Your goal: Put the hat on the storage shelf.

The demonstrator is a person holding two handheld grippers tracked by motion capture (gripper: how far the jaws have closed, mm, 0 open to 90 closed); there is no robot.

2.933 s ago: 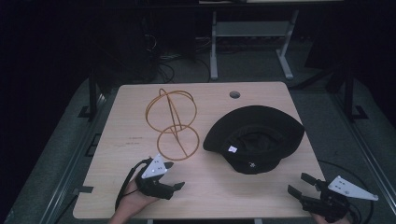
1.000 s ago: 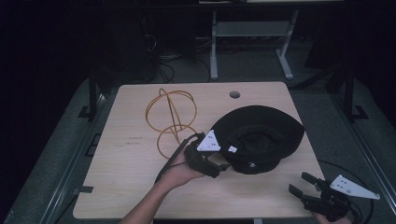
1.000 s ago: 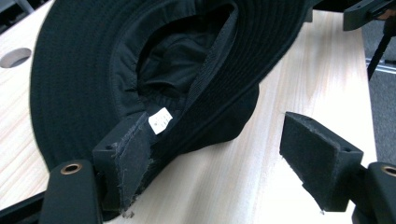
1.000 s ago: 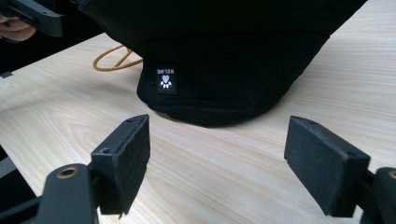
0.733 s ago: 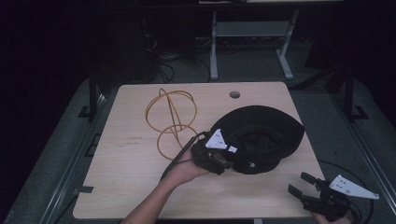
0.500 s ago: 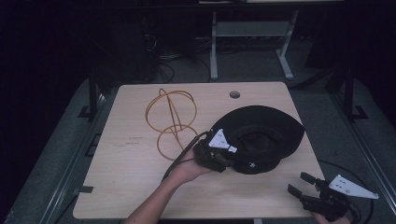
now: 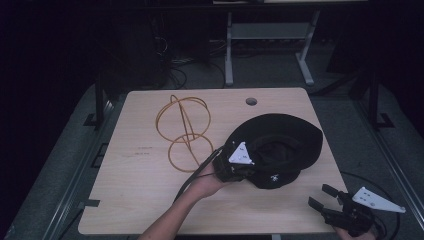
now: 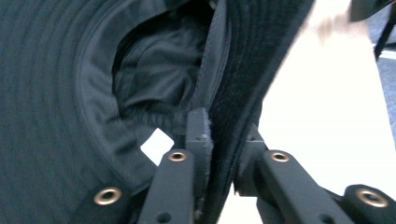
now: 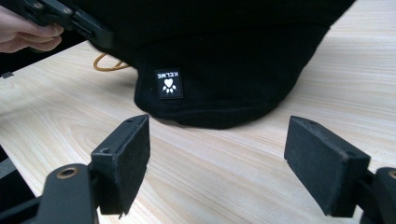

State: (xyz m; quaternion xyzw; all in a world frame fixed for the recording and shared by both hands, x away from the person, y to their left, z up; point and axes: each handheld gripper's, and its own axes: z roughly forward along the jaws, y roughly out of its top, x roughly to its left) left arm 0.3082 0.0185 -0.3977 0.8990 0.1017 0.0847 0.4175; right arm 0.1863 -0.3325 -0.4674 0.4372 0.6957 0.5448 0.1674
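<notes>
A black bucket hat (image 7: pixel 280 147) lies upside down on the right half of the wooden table (image 7: pixel 140 200), its opening facing up. My left gripper (image 7: pixel 246 170) is shut on the hat's brim at its near left edge; in the left gripper view the brim (image 8: pixel 233 93) is pinched between the two jaws, with the dark lining (image 8: pixel 154 70) to the left. My right gripper (image 7: pixel 325 196) hovers open at the table's front right corner, apart from the hat. Its view shows the hat's crown (image 9: pixel 224 70) with a small white paw label (image 9: pixel 168 83) ahead of the spread jaws.
An orange wire stand (image 7: pixel 182 131) made of rings lies left of the hat. A round cable hole (image 7: pixel 251 101) sits near the table's far edge. Metal frame legs (image 7: pixel 229 45) and cables stand on the dark floor behind.
My left gripper travelled from the front left of the table to the hat and closed on its brim. The right gripper stayed at the front right corner.
</notes>
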